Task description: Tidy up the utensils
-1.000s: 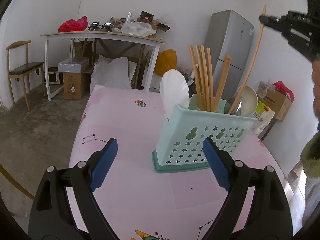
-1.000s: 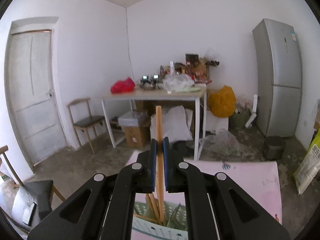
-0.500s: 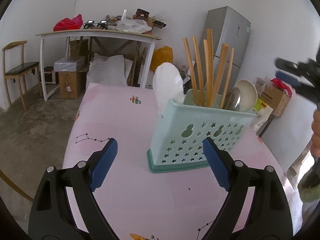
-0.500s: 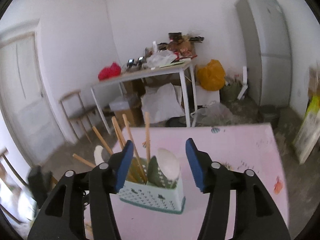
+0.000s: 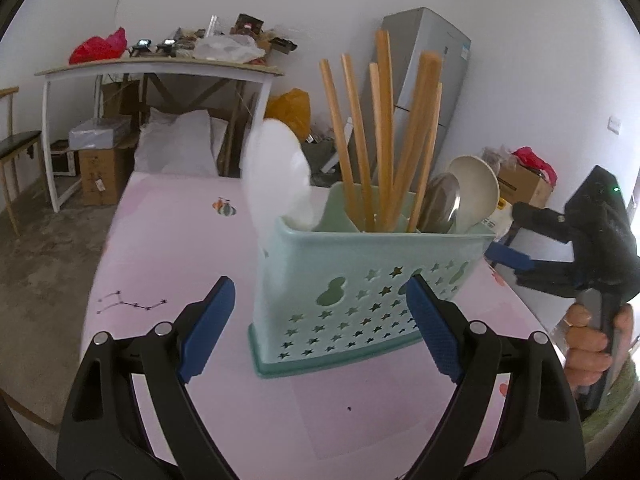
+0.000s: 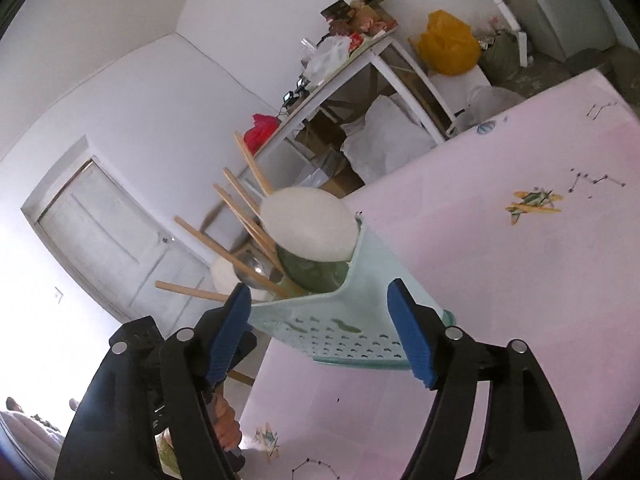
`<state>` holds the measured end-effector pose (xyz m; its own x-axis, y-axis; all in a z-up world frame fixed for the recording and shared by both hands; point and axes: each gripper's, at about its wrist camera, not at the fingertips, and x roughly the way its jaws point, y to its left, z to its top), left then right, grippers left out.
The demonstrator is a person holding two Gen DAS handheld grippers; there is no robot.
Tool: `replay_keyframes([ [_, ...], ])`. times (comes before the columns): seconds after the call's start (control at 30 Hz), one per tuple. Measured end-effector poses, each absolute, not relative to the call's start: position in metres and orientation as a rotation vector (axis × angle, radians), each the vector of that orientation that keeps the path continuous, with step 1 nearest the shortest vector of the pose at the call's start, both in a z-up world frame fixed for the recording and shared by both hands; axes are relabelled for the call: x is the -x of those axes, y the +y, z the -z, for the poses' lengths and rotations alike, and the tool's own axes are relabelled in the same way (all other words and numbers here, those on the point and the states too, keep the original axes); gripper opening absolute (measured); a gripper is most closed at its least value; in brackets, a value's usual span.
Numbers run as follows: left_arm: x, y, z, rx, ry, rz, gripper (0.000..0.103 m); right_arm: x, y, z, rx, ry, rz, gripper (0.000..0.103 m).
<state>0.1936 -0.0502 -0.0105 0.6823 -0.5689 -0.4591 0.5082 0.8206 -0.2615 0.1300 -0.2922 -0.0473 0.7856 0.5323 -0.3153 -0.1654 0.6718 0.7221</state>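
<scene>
A mint-green utensil caddy with star cut-outs stands on the pink table. It holds several wooden chopsticks, a white spoon, a metal spoon and a cream spoon. My left gripper is open, just in front of the caddy's long side. My right gripper is at the caddy's end, rolled sideways. Its jaws are opening, with the caddy's end wall between them and neither pad pressing on it. The right gripper also shows at the caddy's right end.
A white side table piled with bags and clutter stands behind, with boxes and sacks under it. A grey fridge is at the back right and a chair at the far left. A white door is in the wall.
The right gripper let go of a wooden chopstick, opened, dropped down and rolled to the caddy's end. The left gripper moved closer to the caddy.
</scene>
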Motion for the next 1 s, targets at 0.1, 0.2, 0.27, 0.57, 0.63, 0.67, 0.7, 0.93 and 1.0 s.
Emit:
replay_keyframes([
  [0.1, -0.197, -0.059, 0.011, 0.121, 0.566, 0.622, 0.083, -0.142, -0.287, 0.053, -0.750, 0.554, -0.438, 0.071],
  [0.2, -0.193, -0.067, 0.007, 0.105, 0.556, 0.622, 0.083, -0.138, -0.283, 0.053, -0.756, 0.553, -0.429, 0.072],
  [0.27, -0.192, -0.068, 0.006, 0.101, 0.558, 0.612, 0.083, -0.135, -0.283, 0.053, -0.762, 0.553, -0.425, 0.072],
  [0.57, -0.181, -0.054, 0.000, 0.127, 0.587, 0.584, 0.083, -0.127, -0.268, 0.048, -0.755, 0.588, -0.399, 0.073],
  [0.63, -0.177, -0.050, -0.002, 0.136, 0.594, 0.580, 0.083, -0.124, -0.266, 0.046, -0.755, 0.595, -0.393, 0.073],
  [0.67, -0.175, -0.049, -0.003, 0.137, 0.598, 0.579, 0.083, -0.122, -0.264, 0.046, -0.754, 0.598, -0.389, 0.073],
  [0.7, -0.173, -0.049, -0.003, 0.140, 0.601, 0.578, 0.083, -0.121, -0.263, 0.045, -0.755, 0.600, -0.385, 0.073],
  [0.93, -0.168, -0.049, -0.004, 0.130, 0.608, 0.567, 0.083, -0.115, -0.261, 0.045, -0.762, 0.601, -0.377, 0.073],
  [1.0, -0.168, -0.049, -0.003, 0.128, 0.606, 0.568, 0.083, -0.115, -0.262, 0.046, -0.770, 0.600, -0.380, 0.073],
])
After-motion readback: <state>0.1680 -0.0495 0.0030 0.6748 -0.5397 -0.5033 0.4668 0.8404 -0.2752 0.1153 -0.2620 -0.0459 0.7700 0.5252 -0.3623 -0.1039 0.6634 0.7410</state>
